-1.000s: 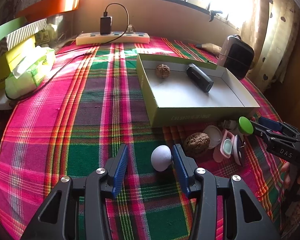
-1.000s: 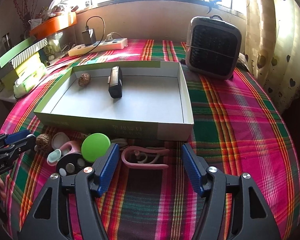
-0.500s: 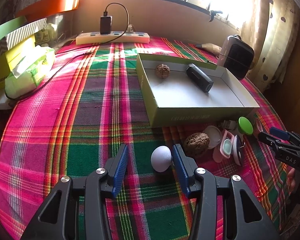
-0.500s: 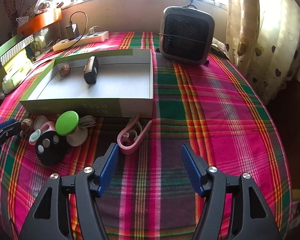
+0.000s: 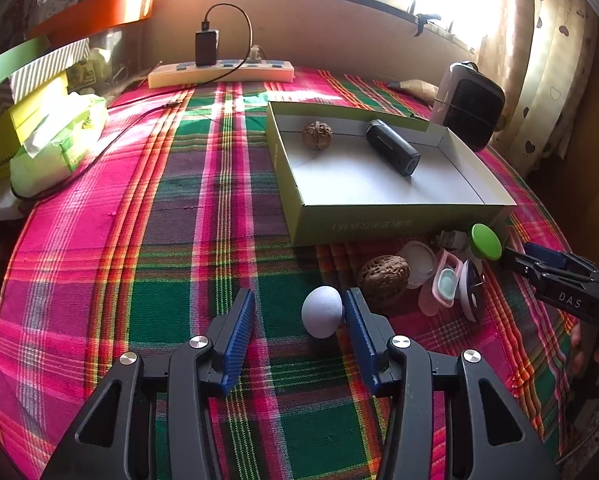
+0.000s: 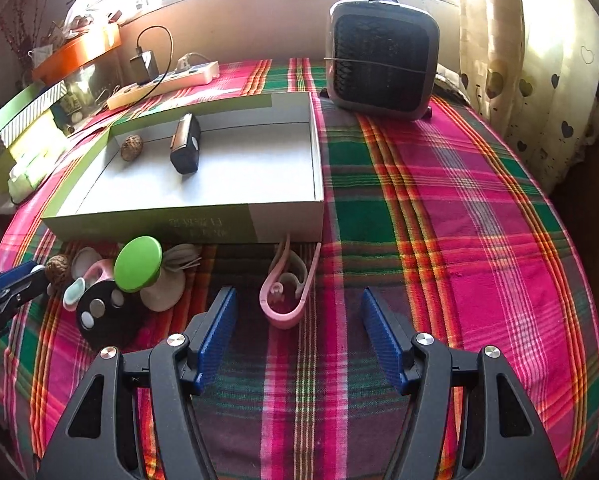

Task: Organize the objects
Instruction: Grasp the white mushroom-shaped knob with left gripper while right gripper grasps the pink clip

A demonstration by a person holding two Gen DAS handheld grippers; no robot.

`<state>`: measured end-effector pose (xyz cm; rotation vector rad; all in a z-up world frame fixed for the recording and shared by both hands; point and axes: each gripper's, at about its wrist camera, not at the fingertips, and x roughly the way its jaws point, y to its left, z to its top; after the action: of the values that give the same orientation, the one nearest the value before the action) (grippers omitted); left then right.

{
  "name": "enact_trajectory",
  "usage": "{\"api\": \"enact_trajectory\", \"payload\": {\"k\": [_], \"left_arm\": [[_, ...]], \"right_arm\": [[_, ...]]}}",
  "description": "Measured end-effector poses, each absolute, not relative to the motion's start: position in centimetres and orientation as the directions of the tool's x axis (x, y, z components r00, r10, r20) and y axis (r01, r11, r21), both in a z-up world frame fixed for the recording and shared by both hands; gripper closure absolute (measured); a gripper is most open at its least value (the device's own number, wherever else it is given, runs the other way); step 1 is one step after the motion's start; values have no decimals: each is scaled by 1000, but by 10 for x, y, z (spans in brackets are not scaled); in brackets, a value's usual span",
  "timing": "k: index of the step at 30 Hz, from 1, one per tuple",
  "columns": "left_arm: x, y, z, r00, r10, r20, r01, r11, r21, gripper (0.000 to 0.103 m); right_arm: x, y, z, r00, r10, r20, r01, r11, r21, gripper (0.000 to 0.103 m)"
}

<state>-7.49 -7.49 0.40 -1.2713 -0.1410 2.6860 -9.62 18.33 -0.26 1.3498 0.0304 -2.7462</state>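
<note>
The left gripper (image 5: 299,326) stands with its jaws well apart over the plaid tablecloth (image 5: 139,240); a small white egg-shaped object (image 5: 322,311) sits between them, close against the right-hand blue pad, and well clear of the other pad, so nothing is clamped. The right gripper (image 6: 297,330) is likewise spread wide, with a pink clip (image 6: 285,294) lying on the cloth just ahead of its fingertips, held by neither pad. Beside the egg lies a walnut (image 5: 383,278), and next to it a cluster of small things: a pink and mint case (image 5: 445,282), a black round disc (image 6: 99,312) and a green round cap (image 6: 138,264). Just beyond these stands the shallow green cardboard box (image 6: 151,228), which holds a second walnut (image 6: 132,147) and a black oblong device (image 6: 186,149). Behind the box sit a small heater (image 6: 381,62) and a white power strip (image 5: 221,73).
</note>
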Motion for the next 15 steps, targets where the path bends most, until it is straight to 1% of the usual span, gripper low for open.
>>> {"api": "enact_trajectory", "payload": {"k": [5, 9, 12, 14, 15], "left_arm": [[-78, -78, 5, -619, 209, -757, -93, -977, -194, 59], [-77, -74, 4, -622, 189, -760, -94, -981, -167, 59], [-78, -75, 5, -623, 192, -759, -87, -980, -177, 59], [-78, -75, 5, -624, 190, -758, -81, -980, -179, 60], [-78, -75, 5, -625, 190, -758, -81, -980, -179, 61]], "right_arm": [[-101, 185, -4, -612, -56, -789, 81, -997, 8, 39], [-102, 188, -4, -614, -62, -787, 80, -997, 16, 39], [-104, 187, -3, -614, -61, -787, 81, -997, 13, 39], [-103, 188, -3, -616, -54, -786, 77, -997, 9, 46], [-104, 188, -3, -618, -54, -784, 75, -997, 9, 48]]}}
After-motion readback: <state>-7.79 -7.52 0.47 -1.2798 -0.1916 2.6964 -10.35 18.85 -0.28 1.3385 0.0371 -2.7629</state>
